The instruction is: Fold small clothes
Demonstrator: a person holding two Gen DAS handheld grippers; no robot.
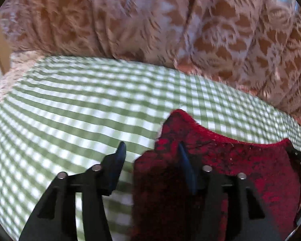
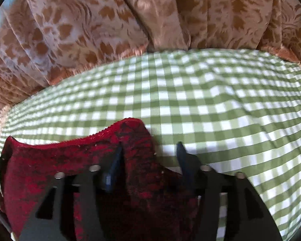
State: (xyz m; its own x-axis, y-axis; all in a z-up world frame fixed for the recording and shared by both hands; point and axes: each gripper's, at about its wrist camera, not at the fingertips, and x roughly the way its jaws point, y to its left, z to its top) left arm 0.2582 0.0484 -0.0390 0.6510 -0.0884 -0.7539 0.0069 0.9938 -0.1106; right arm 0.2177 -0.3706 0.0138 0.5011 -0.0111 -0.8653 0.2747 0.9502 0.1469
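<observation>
A small red garment with dark mottling (image 1: 230, 164) lies on the green-and-white checked cloth (image 1: 80, 104). In the left wrist view my left gripper (image 1: 152, 148) is open, its jaws wide apart over the garment's left corner, the right finger (image 1: 185, 160) lying on the red fabric. In the right wrist view the garment (image 2: 60, 156) fills the lower left. My right gripper (image 2: 149, 146) is open over its right corner, the left finger (image 2: 116, 158) on the fabric. The other gripper's tip shows at each view's edge.
A pink and tan patterned curtain (image 2: 90, 30) hangs along the far edge of the checked surface. The checked cloth (image 2: 220, 100) stretches out beyond the garment, with a few wrinkles to the right.
</observation>
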